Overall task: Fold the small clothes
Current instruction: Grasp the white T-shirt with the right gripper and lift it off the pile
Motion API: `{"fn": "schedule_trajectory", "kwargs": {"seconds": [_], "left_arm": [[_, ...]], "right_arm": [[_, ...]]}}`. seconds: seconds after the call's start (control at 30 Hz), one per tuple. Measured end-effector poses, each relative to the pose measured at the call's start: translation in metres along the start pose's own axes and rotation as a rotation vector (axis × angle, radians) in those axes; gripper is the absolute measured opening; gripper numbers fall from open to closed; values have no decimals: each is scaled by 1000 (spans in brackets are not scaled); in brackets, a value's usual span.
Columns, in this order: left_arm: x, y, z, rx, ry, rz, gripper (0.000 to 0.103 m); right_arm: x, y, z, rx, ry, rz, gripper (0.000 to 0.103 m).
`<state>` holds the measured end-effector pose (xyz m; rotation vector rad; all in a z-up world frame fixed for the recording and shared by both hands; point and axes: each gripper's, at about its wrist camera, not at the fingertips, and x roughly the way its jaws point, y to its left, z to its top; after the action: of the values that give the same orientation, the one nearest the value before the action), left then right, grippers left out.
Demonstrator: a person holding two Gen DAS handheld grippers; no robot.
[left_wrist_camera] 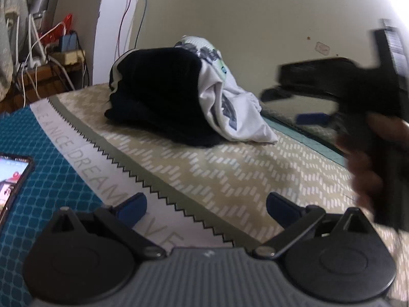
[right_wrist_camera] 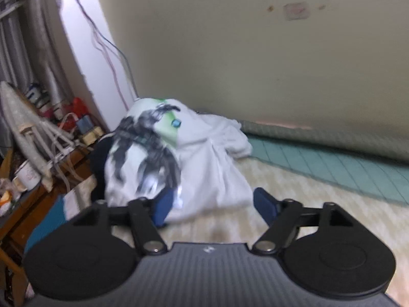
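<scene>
Left gripper (left_wrist_camera: 206, 206): ribbed grey body, black disc hinges, blue pads; jaws apart, nothing between, above the bedspread (left_wrist_camera: 230, 168), a woven beige cloth with pale dash pattern and saw-tooth border. Phone (left_wrist_camera: 11, 181): glossy, at the near left edge. Right gripper (right_wrist_camera: 214, 204): blurred; jaws apart, empty. Dark garment (left_wrist_camera: 158, 97): soft mound at the far edge. White printed shirt (right_wrist_camera: 179, 158): crumpled, touching it.
</scene>
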<state>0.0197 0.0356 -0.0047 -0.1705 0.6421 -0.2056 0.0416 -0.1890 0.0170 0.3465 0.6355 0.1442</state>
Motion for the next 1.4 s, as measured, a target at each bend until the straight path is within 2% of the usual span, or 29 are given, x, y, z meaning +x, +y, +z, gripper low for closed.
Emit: {"fn": "schedule_trajectory", "kwargs": {"seconds": [0.13,0.23,0.27,0.3,0.33,0.37,0.4,0.5,0.6,0.77,0.87,1.07,1.2,1.4], "left_arm": [[2,2,1,-9,6,-2,103],[3,3,1,-11,7,-4,103],[3,4,1,-14,8,-5,103],[3,4,1,-16,8,-6,103],[3,4,1,-17,8,-7,103],[3,5,1,-16,8,-7,103],[3,5,1,-15,7,-7,103],[2,4,0,-18,6,-4,103],[2,5,0,-22,5,-3,103],[2,5,0,-21,0,2,103],[1,5,0,-17,-9,4,103],[0,4,0,-17,-16,12,103],[-1,1,0,1,-30,34,103],[-5,-3,-2,19,-49,64,103]], "right_arm": [[55,0,18,21,53,-38,77],[89,-3,20,51,116,-47,77],[97,-3,18,56,128,-45,67],[101,0,17,59,124,-39,45],[101,3,17,45,115,-24,37],[98,9,18,20,102,-12,18],[94,17,18,-24,85,-16,7],[76,33,22,-101,49,-59,4],[45,36,32,-102,-44,-52,4],[-36,20,59,-1,-206,27,3],[-101,22,72,-18,-300,51,3],[-225,10,79,-39,-457,33,3],[-288,2,79,-48,-504,16,3],[-338,8,75,-55,-506,27,3]]}}
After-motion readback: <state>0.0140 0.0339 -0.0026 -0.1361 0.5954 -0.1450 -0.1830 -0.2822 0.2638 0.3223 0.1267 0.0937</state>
